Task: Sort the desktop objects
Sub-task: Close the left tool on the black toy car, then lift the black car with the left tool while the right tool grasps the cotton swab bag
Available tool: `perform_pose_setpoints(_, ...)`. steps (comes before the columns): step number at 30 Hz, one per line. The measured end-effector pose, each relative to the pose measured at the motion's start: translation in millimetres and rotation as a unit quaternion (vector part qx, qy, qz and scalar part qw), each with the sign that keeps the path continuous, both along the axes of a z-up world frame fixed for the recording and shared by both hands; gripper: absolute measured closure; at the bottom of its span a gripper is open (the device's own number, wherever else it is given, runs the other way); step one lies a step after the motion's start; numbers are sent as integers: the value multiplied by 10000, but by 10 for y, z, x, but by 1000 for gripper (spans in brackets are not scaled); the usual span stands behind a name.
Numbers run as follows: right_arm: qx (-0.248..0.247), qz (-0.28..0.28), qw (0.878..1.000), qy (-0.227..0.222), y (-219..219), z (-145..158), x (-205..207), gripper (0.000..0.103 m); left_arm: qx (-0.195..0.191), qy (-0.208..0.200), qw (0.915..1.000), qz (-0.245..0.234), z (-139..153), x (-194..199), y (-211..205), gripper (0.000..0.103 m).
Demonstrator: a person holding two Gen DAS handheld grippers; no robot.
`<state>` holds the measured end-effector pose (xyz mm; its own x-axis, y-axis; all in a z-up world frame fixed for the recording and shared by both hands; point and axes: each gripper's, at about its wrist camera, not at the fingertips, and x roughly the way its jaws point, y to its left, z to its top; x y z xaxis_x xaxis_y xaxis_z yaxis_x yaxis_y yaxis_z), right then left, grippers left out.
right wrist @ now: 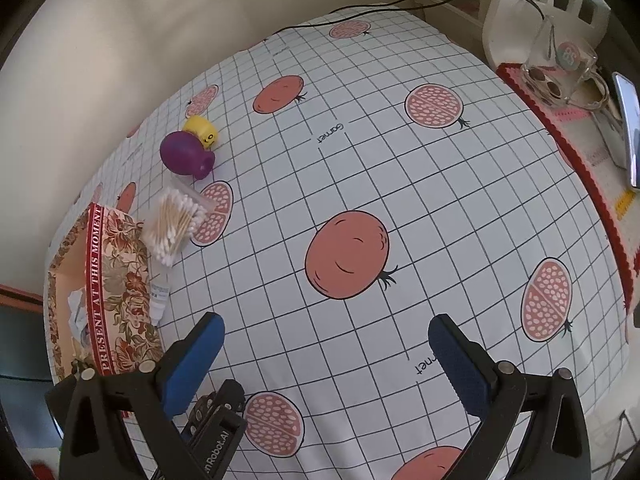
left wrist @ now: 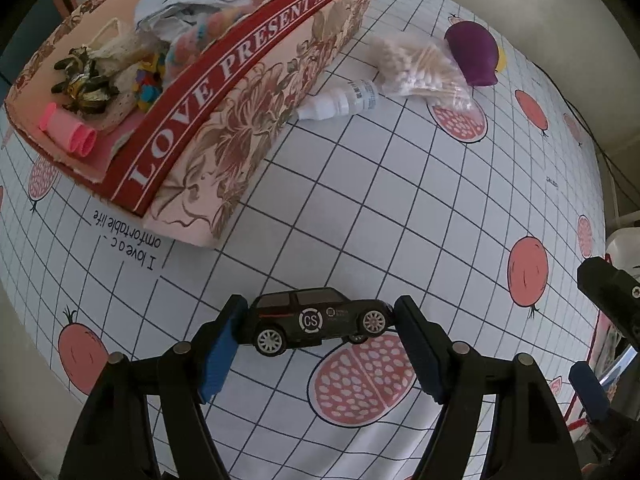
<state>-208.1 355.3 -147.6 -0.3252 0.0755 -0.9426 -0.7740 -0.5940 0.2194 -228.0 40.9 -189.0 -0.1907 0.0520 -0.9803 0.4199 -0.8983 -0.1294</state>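
My left gripper (left wrist: 318, 320) is shut on a black toy car (left wrist: 316, 318), gripped front and back and held just above the tablecloth. A floral gift box (left wrist: 224, 120) stands open at the upper left, holding crumpled paper, a toy and pink rolls. A white bottle (left wrist: 340, 102), a bag of cotton swabs (left wrist: 424, 66) and a purple toy (left wrist: 474, 52) lie beyond the box. My right gripper (right wrist: 326, 340) is open and empty above the cloth. In the right wrist view the box (right wrist: 116, 280), the swabs (right wrist: 174, 220), the purple toy (right wrist: 186, 156) and a yellow toy (right wrist: 202, 130) lie at left.
A checked cloth with pomegranate prints (right wrist: 360, 200) covers the table. A glass mug (right wrist: 560, 68) and a phone (right wrist: 628, 128) sit on a pink mat at the right edge. A black cable (right wrist: 380, 4) runs along the far edge.
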Motion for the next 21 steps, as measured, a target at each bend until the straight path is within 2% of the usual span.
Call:
perform_pose_setpoints(11, 33, 45, 9999, 90, -16, 22, -39, 0, 44, 101, 9999, -38, 43, -60, 95, 27)
perform_pose_setpoints(21, 152, 237, 9962, 823, -5, 148, -146, 0, 241, 632, 9977, -56, 278, -86, 78, 27)
